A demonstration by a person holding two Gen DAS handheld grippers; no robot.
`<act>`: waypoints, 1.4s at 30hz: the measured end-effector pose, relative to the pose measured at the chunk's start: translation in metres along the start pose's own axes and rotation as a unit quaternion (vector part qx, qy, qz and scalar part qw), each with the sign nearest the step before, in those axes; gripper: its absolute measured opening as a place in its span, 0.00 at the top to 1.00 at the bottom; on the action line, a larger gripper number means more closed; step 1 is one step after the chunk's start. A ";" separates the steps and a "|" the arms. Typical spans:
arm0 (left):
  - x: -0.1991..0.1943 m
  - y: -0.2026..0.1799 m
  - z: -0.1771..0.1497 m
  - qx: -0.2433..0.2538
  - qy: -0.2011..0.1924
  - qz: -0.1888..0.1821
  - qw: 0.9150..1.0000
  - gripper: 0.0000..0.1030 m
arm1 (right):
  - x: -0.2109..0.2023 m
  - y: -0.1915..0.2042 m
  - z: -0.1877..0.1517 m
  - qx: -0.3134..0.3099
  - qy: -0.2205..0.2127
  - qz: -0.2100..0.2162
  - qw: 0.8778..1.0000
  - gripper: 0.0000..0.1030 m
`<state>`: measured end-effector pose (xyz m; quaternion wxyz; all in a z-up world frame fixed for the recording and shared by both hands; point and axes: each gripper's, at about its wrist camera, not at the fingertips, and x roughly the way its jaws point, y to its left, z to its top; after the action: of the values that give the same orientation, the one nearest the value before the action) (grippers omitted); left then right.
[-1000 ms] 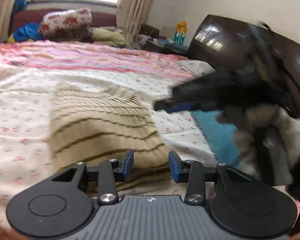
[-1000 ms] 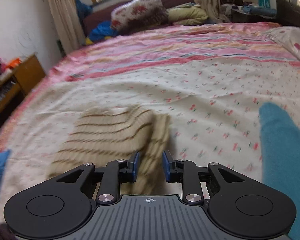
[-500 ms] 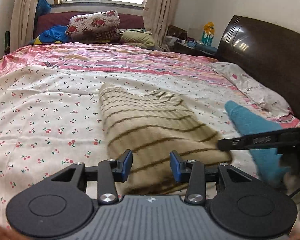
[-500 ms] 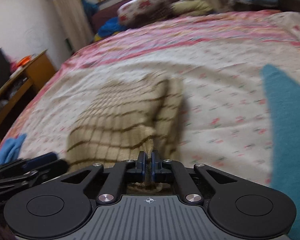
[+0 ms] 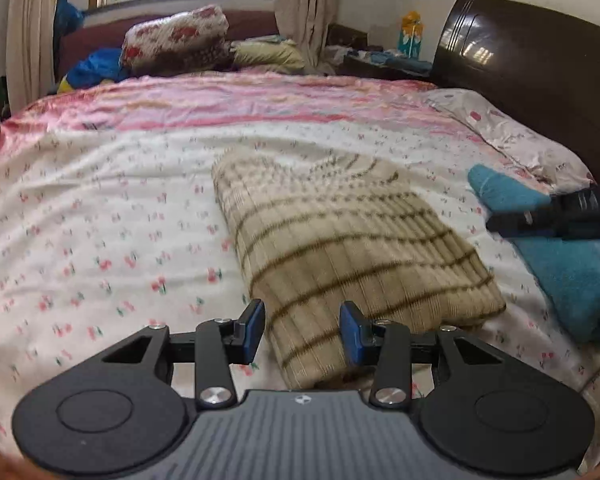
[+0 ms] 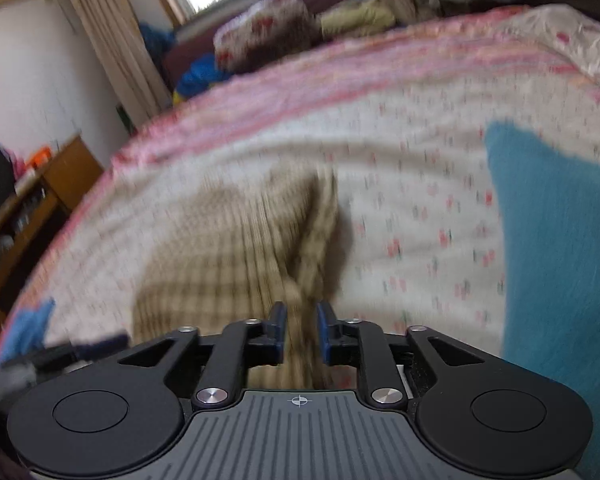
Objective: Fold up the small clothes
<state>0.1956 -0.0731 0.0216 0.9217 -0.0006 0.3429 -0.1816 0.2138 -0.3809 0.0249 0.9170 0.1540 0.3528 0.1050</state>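
Note:
A beige knit sweater with brown stripes (image 5: 340, 248) lies folded on the flowered bed sheet (image 5: 100, 220). My left gripper (image 5: 302, 334) is open at its near left corner; the corner lies between the blue pads, which do not press it. In the right wrist view the blurred sweater (image 6: 236, 248) reaches up to my right gripper (image 6: 302, 332). Its jaws are opening, with a narrow fold of knit between the pads and a gap on each side. The right gripper (image 5: 496, 224) also juts in at the left wrist view's right edge, over a teal garment (image 5: 572, 276).
The teal garment (image 6: 560, 260) lies right of the sweater. A dark headboard (image 5: 540, 80) and a pillow (image 5: 520, 140) are further right. Bedding is piled under the window (image 5: 172, 44). A wooden cabinet (image 6: 40, 200) stands left of the bed, and a blue cloth (image 6: 28, 328) lies at the bed's left edge.
Half a second ago the right gripper was shut on the sweater's near edge; its jaws now stand apart. Both hands drifted across the bed. In the left wrist view the right gripper has drawn off to the right.

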 end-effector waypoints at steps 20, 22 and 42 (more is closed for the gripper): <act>0.038 0.020 0.019 -0.056 0.001 0.001 0.998 0.44 | 0.081 -0.021 0.010 0.069 0.013 -0.039 0.997 0.93; 0.036 0.018 0.020 -0.050 0.001 0.005 0.999 0.45 | 0.083 -0.020 0.008 0.073 0.010 -0.043 0.996 0.85; 0.059 0.042 0.022 -0.141 0.036 -0.079 0.986 0.34 | 0.082 -0.029 -0.002 0.118 0.026 0.049 0.991 0.35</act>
<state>0.2645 -0.0564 -0.0042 0.8821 -0.1511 0.3970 -0.2035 0.2744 -0.3830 -0.0377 0.8764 0.2760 0.3785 0.1116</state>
